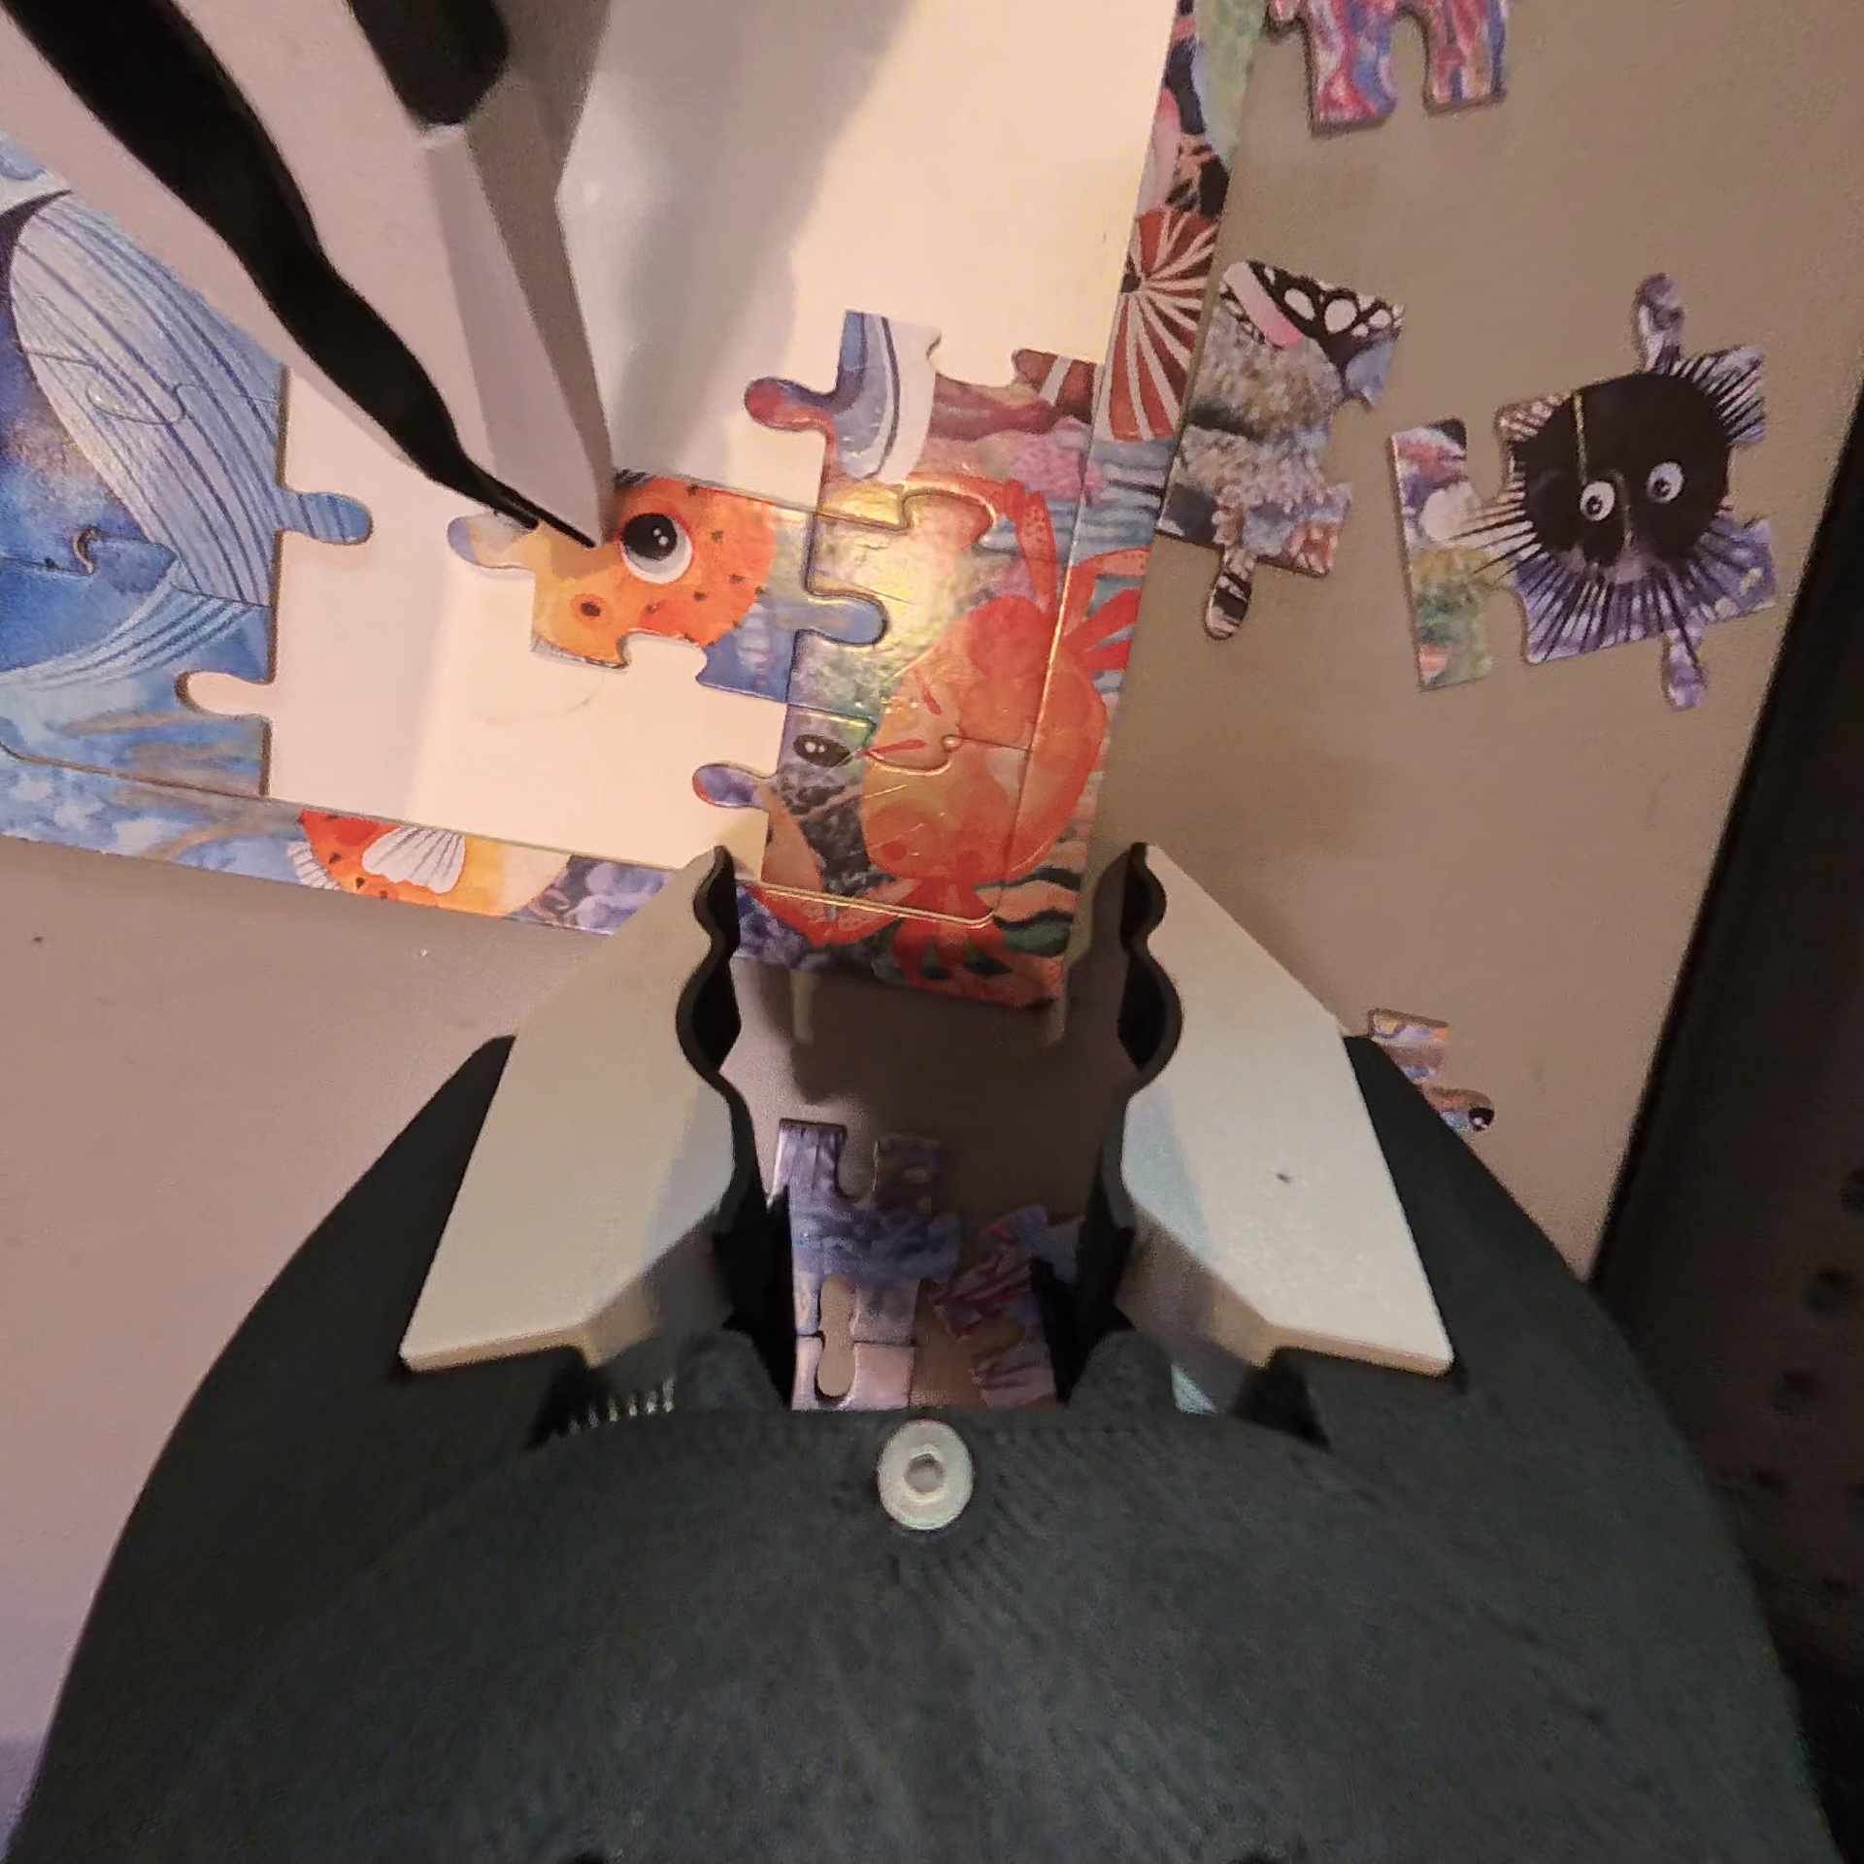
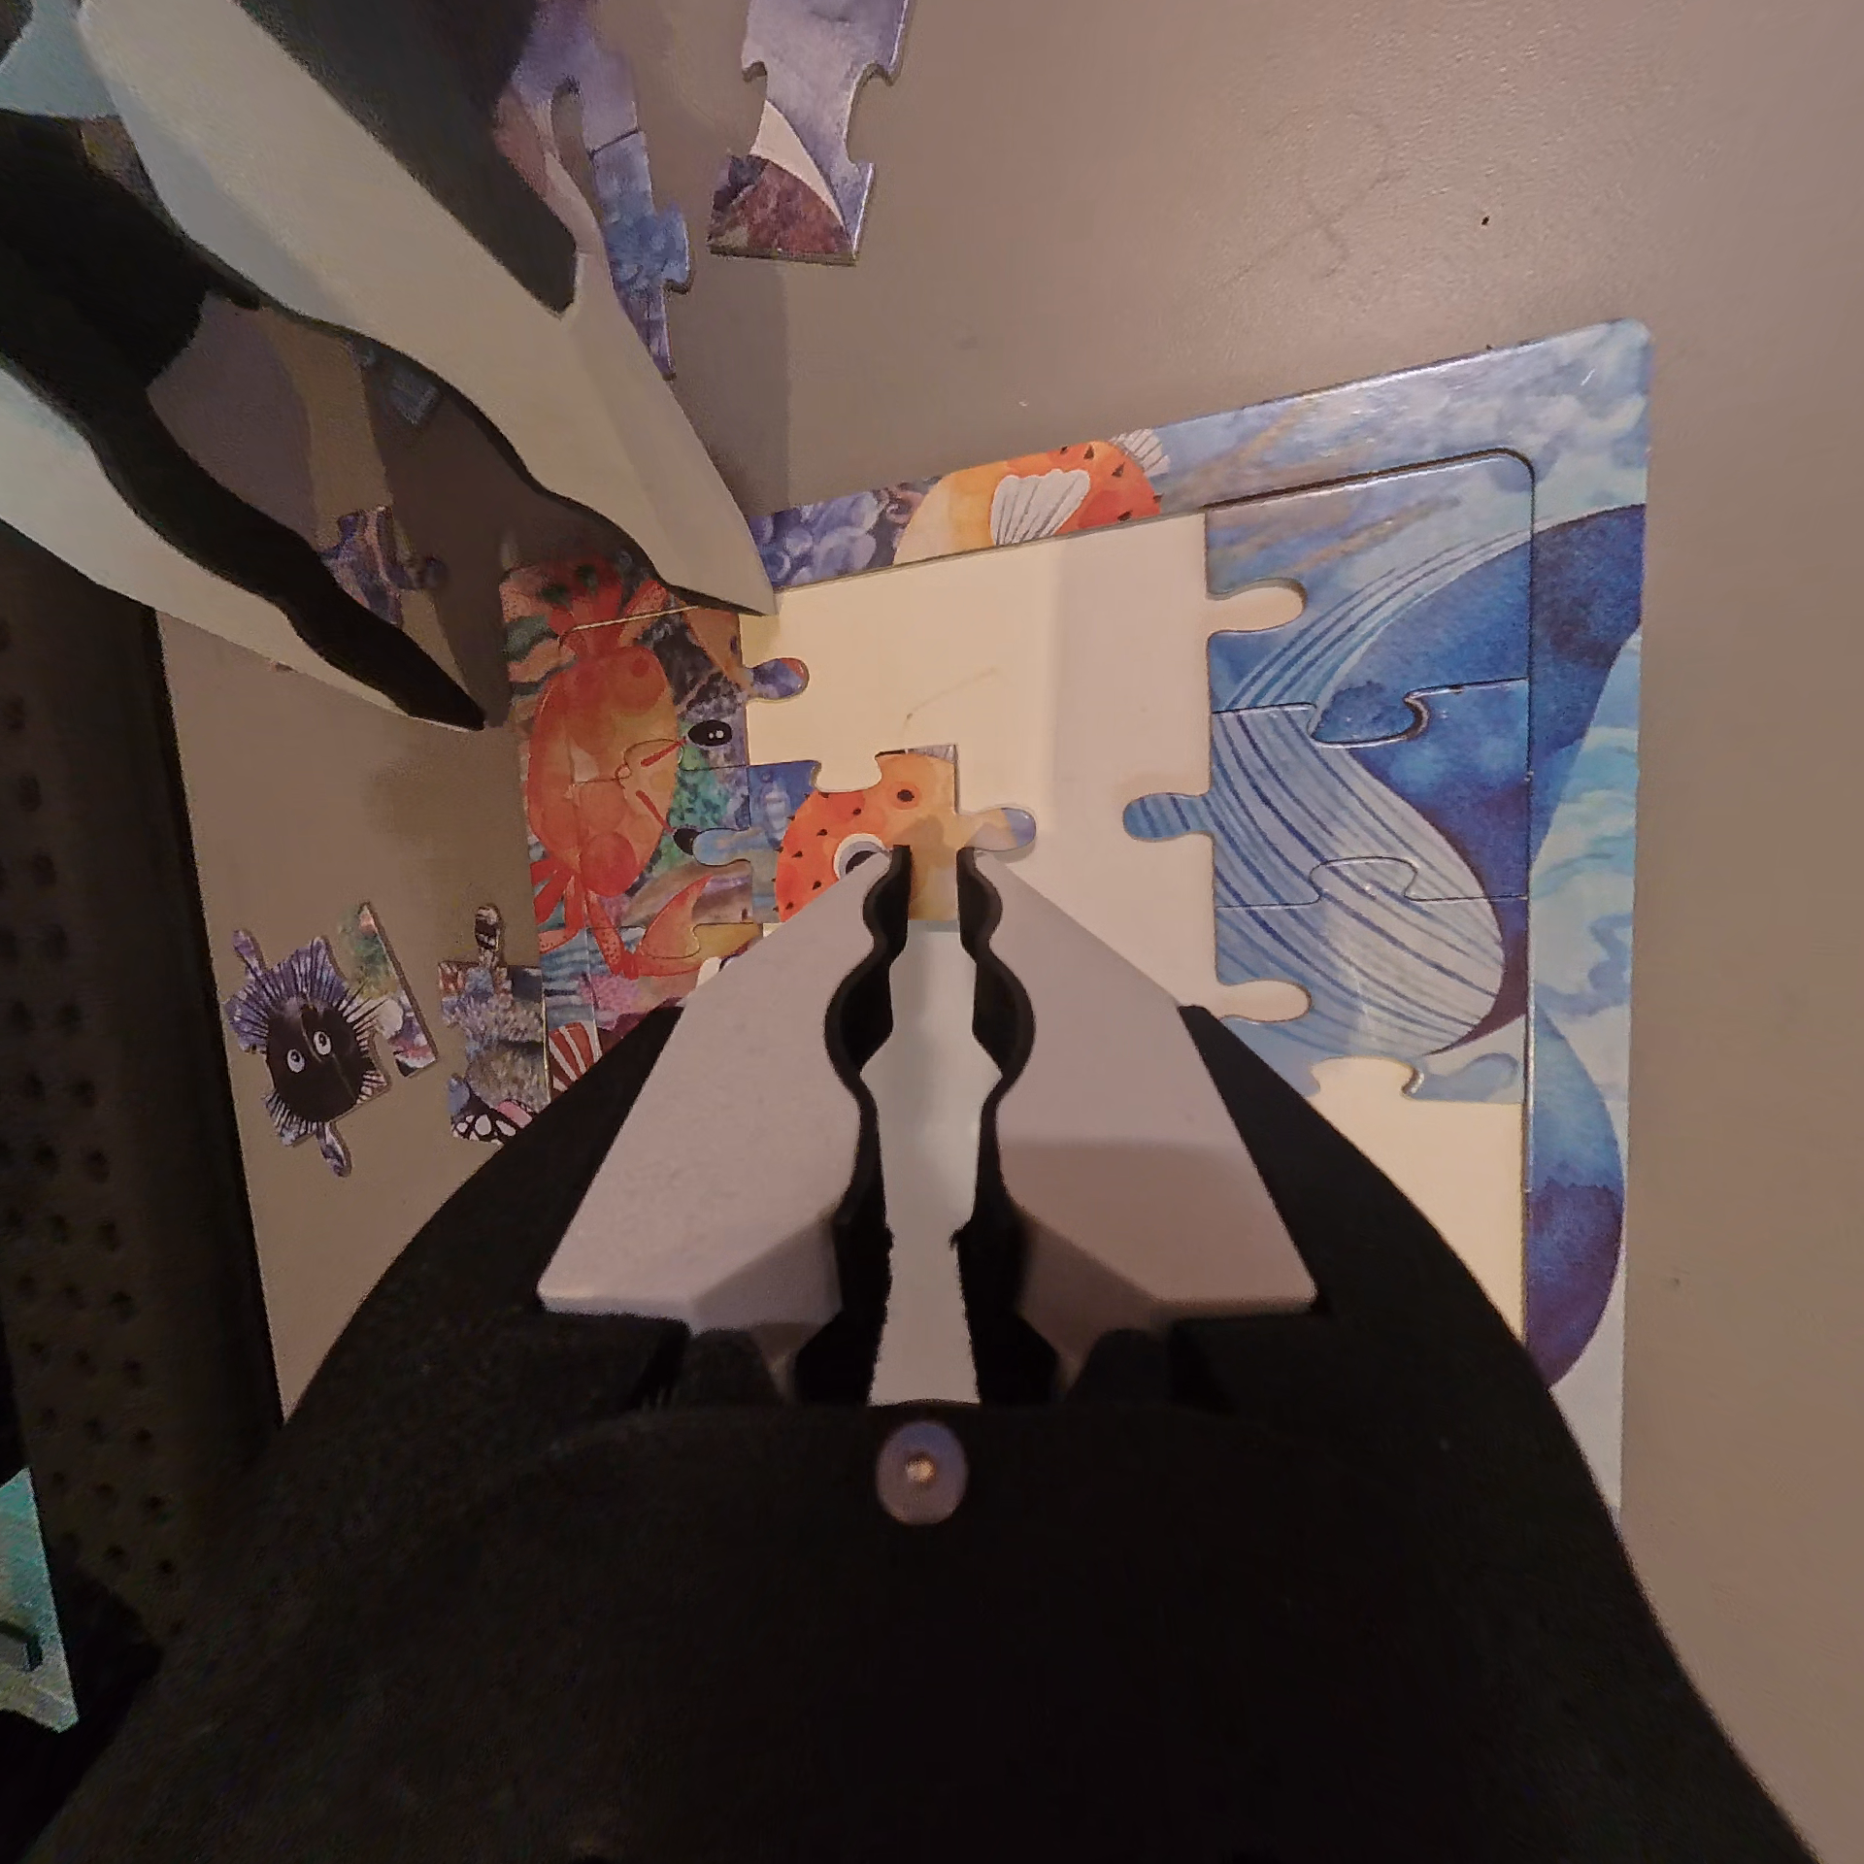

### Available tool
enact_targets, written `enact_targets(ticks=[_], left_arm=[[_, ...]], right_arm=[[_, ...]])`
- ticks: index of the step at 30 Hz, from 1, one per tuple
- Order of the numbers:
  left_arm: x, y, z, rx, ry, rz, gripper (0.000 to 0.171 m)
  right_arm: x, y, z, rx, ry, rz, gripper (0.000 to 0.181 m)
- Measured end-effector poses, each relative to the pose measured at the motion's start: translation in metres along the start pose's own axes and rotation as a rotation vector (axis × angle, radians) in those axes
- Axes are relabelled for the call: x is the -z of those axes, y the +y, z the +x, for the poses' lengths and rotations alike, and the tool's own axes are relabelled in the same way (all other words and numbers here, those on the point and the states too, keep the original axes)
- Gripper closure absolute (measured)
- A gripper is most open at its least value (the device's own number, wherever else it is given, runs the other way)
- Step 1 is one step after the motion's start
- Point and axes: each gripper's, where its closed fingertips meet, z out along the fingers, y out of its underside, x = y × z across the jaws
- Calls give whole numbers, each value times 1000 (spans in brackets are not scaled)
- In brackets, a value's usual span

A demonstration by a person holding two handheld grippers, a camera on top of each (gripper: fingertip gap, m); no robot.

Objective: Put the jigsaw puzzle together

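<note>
Right tool [image 2: 933, 857] angled down, clamped on orange fish piece [image 2: 888, 817]; left tool [image 1: 923, 888] apart, hovering.

The beige counter [image 1: 1463, 857] carries the puzzle tray [image 2: 1584, 424], a sea urchin piece [image 1: 1594, 504] and a spotted fish piece [image 1: 1271, 434] beside it, and some blue loose pieces [image 2: 797, 131] farther away.

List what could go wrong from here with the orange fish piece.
1. The right gripper has its tips down on the orange fish piece, jaws nearly shut. Pushing sideways could lift its tab out of the crab section.
2. The left gripper hangs open over the tray's corner; lowering it might shift the tray.
3. Loose pieces such as the black urchin piece lie near the table edge and might get knocked off.
</note>
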Motion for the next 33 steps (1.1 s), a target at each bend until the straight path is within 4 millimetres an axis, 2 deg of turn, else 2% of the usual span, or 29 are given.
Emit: enact_targets(ticks=[7, 33], left_arm=[[-2, -3, 1, -14, -42, 54, 108], [-1, -4, 0, -13, -43, 64, 108]], right_arm=[[-2, -1, -2, 24, 18, -10, 174], [-2, -1, -2, 42, 54, -17, 174]])
